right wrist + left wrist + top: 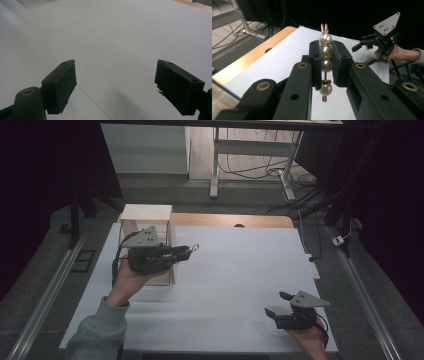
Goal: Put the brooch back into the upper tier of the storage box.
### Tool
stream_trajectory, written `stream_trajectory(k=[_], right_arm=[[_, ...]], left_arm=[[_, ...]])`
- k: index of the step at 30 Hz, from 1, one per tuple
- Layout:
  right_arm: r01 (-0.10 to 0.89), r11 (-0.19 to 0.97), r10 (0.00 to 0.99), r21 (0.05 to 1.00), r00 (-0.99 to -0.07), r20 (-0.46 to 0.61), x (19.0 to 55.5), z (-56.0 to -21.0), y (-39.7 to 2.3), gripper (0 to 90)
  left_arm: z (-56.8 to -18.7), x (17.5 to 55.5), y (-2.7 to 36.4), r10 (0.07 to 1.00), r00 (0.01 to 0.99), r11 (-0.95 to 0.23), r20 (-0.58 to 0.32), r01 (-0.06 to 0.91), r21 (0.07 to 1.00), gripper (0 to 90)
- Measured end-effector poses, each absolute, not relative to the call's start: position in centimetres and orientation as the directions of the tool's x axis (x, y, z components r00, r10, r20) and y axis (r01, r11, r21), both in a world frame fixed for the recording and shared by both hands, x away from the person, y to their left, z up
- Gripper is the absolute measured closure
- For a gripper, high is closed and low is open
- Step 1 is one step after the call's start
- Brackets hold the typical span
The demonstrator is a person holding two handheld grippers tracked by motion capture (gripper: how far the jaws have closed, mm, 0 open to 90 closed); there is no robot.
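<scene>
Left tongs [325,58] are clenched on a pearl pin [325,53], a slim gold stem strung with four pearls. In the left gripper view it runs straight from twelve to six o'clock between the two black pads: the middle two pearls are squeezed in the grip, the top pearl and the gold tip poke out at twelve, the bottom pearl and stem end hang out at six. From the high view the left tongs [186,252] are up off the white worktop [235,270], pointing toward three o'clock, with the pin's tip glinting at the very end, just in front of a small wooden stand [146,215]. Over at four o'clock, well apart, the right tongs [276,304] sit low near the worktop's front edge, released, jaws spread wide with bare worktop between them.
</scene>
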State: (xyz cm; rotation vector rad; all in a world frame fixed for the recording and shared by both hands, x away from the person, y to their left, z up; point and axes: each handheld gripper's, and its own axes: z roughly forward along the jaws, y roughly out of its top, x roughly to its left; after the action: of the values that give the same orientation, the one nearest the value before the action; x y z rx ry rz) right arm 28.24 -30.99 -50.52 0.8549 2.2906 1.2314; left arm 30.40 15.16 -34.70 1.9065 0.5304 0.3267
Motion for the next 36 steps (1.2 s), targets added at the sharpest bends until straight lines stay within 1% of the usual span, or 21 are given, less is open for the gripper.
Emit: stream_trajectory(k=[9, 21, 24, 36], right_arm=[[0.325, 0.426, 0.678, 0.844, -0.733, -0.059, 28.2, -50.5, -31.0, 16.9], [0.325, 0.425, 0.679, 0.845, -0.732, -0.060, 28.2, -50.5, -31.0, 16.9], [0.326, 0.425, 0.678, 0.845, -0.733, -0.059, 28.2, -50.5, -31.0, 16.9], [0.327, 0.424, 0.679, 0.845, -0.732, -0.058, 28.3, -50.6, -30.9, 16.9]], left_arm=[[-34.4, 30.5, 16.9, 0.561, 0.827, -0.292, -0.023, 0.224, 0.930, 78.6], [-34.2, 30.7, 18.9, 0.605, 0.796, -0.252, -0.036, 0.234, 0.939, 78.7], [-34.1, 30.7, 19.5, 0.628, 0.777, -0.246, -0.032, 0.238, 0.940, 78.7], [-34.3, 31.0, 22.7, 0.695, 0.716, -0.182, -0.068, 0.266, 0.947, 78.7]])
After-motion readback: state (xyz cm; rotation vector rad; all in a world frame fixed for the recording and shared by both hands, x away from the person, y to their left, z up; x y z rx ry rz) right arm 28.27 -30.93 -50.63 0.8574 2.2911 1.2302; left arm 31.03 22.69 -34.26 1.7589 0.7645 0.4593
